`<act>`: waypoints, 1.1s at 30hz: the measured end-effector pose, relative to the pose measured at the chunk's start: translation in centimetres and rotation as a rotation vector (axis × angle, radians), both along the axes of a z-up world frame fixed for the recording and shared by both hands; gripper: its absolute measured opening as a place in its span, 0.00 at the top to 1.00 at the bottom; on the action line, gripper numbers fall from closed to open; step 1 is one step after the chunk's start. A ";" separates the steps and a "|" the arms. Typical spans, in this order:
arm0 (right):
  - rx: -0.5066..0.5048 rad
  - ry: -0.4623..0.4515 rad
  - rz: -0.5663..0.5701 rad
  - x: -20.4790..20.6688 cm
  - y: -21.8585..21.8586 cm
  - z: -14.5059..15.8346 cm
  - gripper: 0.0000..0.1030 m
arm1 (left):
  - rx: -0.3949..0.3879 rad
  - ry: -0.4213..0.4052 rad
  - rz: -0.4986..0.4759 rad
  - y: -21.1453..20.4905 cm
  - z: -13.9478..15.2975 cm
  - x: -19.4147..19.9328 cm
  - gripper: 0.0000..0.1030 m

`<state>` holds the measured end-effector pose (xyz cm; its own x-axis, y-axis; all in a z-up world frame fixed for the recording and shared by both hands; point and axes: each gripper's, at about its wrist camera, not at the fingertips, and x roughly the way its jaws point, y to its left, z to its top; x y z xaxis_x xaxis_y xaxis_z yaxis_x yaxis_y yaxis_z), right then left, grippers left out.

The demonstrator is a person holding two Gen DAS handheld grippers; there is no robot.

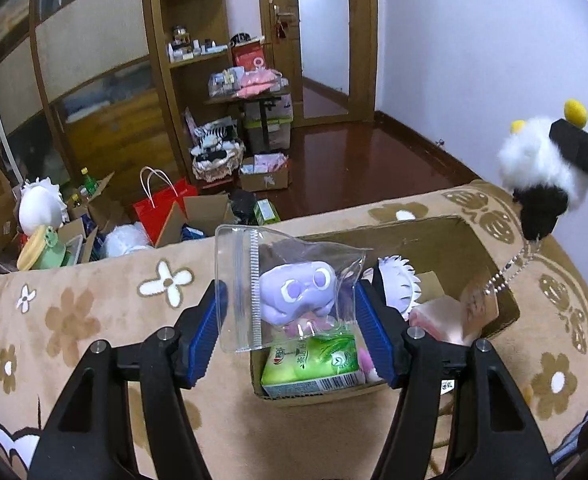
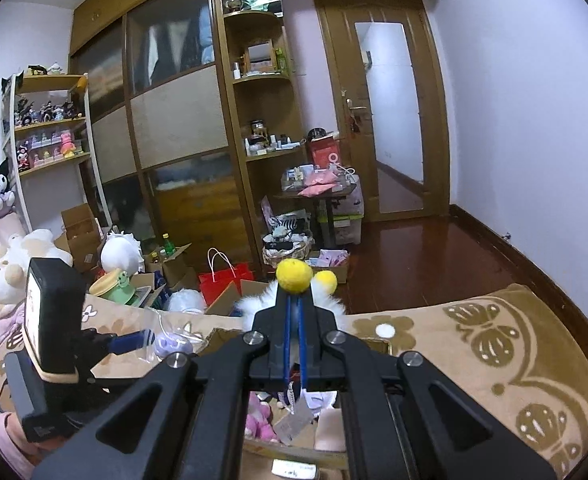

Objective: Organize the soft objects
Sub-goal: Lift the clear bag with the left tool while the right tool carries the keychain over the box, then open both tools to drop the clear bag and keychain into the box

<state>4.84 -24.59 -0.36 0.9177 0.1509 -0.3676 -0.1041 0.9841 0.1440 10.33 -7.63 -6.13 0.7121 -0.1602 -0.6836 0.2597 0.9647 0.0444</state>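
**Over the cardboard box: one toy between parted pads, one toy pinched**

On the far left, beyond the tan flower-patterned blanket point(image 1: 93, 312), the floor is crowded with open cartons, a white round plush point(image 1: 39, 206) and a red paper gift bag with white handles point(image 1: 165, 204).

Moving right, the left gripper point(image 1: 289, 320) reaches over the near end of an open brown cardboard box point(image 1: 506, 304) that sits on the blanket. Its blue-padded fingers point(image 1: 209, 328) stand wide apart, and between them is a clear zip-top plastic bag point(image 1: 245, 280) with a small lilac big-eyed plush toy point(image 1: 298, 292) inside. The bag's edges lie against or very near both pads, but whether they press it cannot be told from the left wrist view. Under the bag, inside the box, lie a green packet of tissues point(image 1: 314, 368), a white spiky-edged plush point(image 1: 402, 284) and a pale pink soft item point(image 1: 442, 316).

Further right, above the far right end of the box, the right gripper point(image 2: 295, 312) has its two blue pads drawn close together, clamped on a fluffy white-and-black plush keychain toy with two yellow pom-poms point(image 1: 538, 168). In the left wrist view this toy hangs in the air with a silver ball chain point(image 1: 510, 272) and a paper tag point(image 1: 480, 300) trailing down toward the box. In the right wrist view the yellow pom-poms point(image 2: 294, 276) poke out just past the fingertips, and a pink plush point(image 2: 259, 420) shows in the box below.
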 end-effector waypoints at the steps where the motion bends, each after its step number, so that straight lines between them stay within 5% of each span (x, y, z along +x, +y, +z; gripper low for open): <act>1: 0.004 0.006 -0.001 0.4 -0.1 -0.4 0.96 | -0.003 0.012 0.005 -0.1 -0.3 0.4 0.38; 14: 0.071 0.229 0.008 3.9 -2.1 -8.5 0.93 | 0.041 0.114 -0.020 -1.6 -3.7 2.2 0.33; 23: 0.063 0.285 -0.001 3.3 -1.8 -9.5 0.91 | 0.068 0.113 0.000 -1.5 -3.8 1.1 0.21; 25: 0.067 0.285 -0.005 2.8 -1.9 -9.5 0.87 | 0.067 0.105 -0.005 -1.5 -3.4 0.8 0.15; 27: 0.074 0.279 -0.015 2.2 -2.1 -9.2 0.69 | 0.062 0.090 -0.003 -1.4 -2.9 0.2 0.09; 31: 0.087 0.265 -0.044 0.8 -2.8 -8.5 0.61 | 0.081 0.034 0.021 -1.3 -2.1 -0.9 0.03; 33: 0.099 0.265 -0.054 0.1 -3.1 -8.1 0.44 | 0.084 0.039 0.012 -1.3 -2.0 -1.1 0.03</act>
<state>4.95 -27.68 -8.45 0.7992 0.1512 -0.5817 0.0023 0.9671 0.2544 9.21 -8.92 -8.15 0.6866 -0.0922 -0.7212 0.2507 0.9611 0.1159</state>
